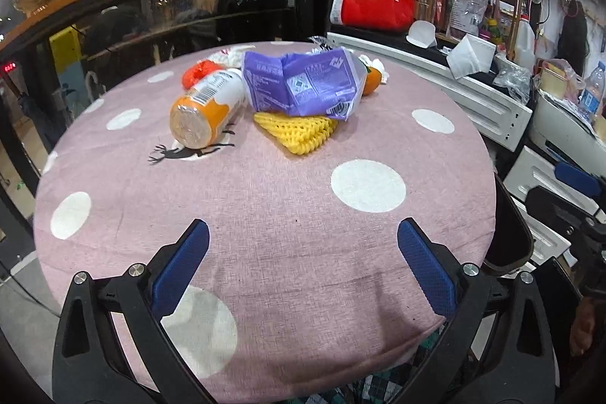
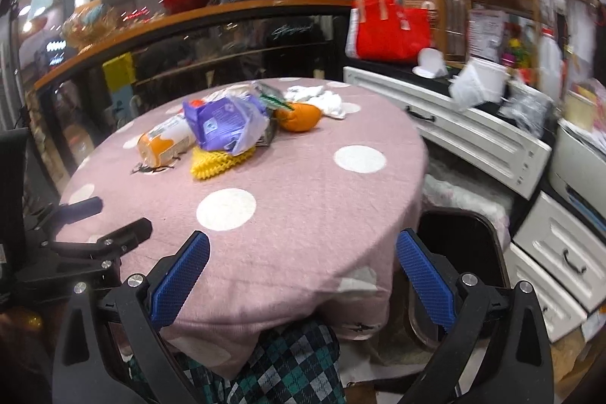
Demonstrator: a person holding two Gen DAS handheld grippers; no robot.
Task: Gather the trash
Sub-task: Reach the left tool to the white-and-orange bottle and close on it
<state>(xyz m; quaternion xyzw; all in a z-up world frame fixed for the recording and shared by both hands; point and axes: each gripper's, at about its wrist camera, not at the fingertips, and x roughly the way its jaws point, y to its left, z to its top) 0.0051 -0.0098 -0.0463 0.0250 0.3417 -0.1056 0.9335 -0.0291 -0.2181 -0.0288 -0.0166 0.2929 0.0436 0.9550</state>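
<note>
A pile of trash lies at the far side of the round table [image 1: 265, 214]: an orange and white bottle [image 1: 206, 106] on its side, a purple wrapper [image 1: 303, 82], a yellow foam net [image 1: 299, 131], an orange fruit [image 2: 299, 118] and white crumpled tissue [image 2: 322, 99]. My left gripper [image 1: 303, 245] is open and empty over the near part of the table. My right gripper [image 2: 303, 256] is open and empty above the table's near right edge. The left gripper [image 2: 81, 214] also shows at the left in the right wrist view.
A dark bin [image 2: 460, 252] stands on the floor to the right of the table. White cabinets [image 2: 473, 135] with a red bag [image 2: 390, 33] and clutter run along the right. A glass counter [image 1: 170, 17] stands behind the table. Plaid-clad legs [image 2: 288, 366] are below the table edge.
</note>
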